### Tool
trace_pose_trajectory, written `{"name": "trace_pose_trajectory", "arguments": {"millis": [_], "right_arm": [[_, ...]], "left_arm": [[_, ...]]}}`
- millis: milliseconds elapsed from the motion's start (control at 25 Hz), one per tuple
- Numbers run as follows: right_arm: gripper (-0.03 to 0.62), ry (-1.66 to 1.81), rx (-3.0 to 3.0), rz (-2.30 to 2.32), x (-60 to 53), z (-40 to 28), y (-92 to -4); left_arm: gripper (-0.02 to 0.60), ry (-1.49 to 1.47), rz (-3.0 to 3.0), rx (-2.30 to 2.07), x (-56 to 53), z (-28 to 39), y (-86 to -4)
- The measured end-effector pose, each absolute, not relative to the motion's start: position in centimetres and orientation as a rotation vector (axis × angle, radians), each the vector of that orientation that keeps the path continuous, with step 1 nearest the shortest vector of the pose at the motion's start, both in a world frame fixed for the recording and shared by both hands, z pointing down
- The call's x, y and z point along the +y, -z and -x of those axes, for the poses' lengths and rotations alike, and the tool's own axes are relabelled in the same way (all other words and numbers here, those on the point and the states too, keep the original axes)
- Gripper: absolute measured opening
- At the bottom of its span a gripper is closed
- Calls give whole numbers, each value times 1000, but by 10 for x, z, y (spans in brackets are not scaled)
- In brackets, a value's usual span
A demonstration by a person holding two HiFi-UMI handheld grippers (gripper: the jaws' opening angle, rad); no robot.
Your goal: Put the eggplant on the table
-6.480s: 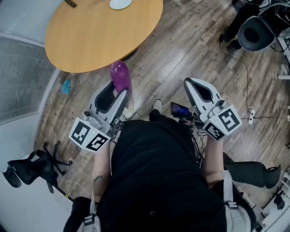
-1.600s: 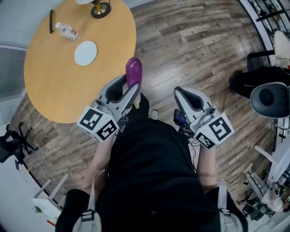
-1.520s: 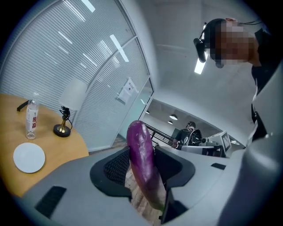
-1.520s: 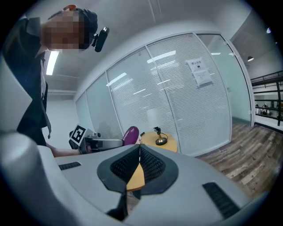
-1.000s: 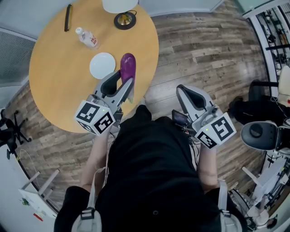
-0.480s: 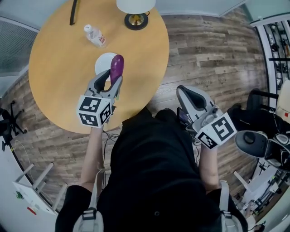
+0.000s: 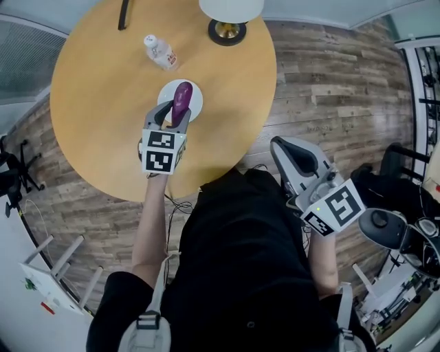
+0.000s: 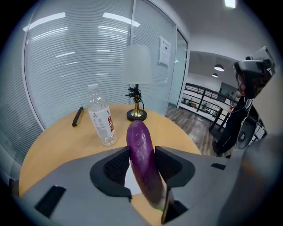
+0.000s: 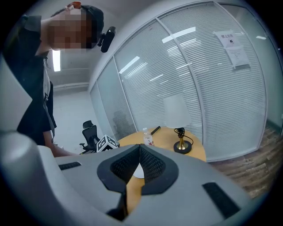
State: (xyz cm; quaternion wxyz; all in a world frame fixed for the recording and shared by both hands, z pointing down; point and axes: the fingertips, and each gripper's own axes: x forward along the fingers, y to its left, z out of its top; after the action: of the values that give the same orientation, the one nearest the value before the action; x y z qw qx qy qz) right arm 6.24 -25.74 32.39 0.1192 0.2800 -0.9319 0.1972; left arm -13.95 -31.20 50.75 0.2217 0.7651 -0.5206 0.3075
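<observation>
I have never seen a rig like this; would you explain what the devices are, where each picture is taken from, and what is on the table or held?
A person wears a head camera and holds a two-jaw gripper in each hand; each gripper carries a camera looking along its jaws. The top-down picture is the head view. The left gripper clamps an eggplant over the round table, above a white plate. A bottle and lamp stand there. The right gripper is shut and empty.

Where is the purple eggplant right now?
In the head view the eggplant is on the left, clamped in the left tool over the white plate on the round table, with the water bottle just beyond.
</observation>
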Motion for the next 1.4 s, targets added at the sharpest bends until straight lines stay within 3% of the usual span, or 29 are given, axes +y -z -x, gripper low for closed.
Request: {"name": "trace_pose_trajectory", "arguments": {"millis": [680, 1400], "right_arm": [[17, -686, -2648, -871, -283, -61, -346], [17, -716, -2617, -900, -286, -65, -354]], "left_arm": [[195, -1182, -2060, -1312, -341, 148, -592], [200, -1182, -2037, -1297, -347, 156, -612]]}}
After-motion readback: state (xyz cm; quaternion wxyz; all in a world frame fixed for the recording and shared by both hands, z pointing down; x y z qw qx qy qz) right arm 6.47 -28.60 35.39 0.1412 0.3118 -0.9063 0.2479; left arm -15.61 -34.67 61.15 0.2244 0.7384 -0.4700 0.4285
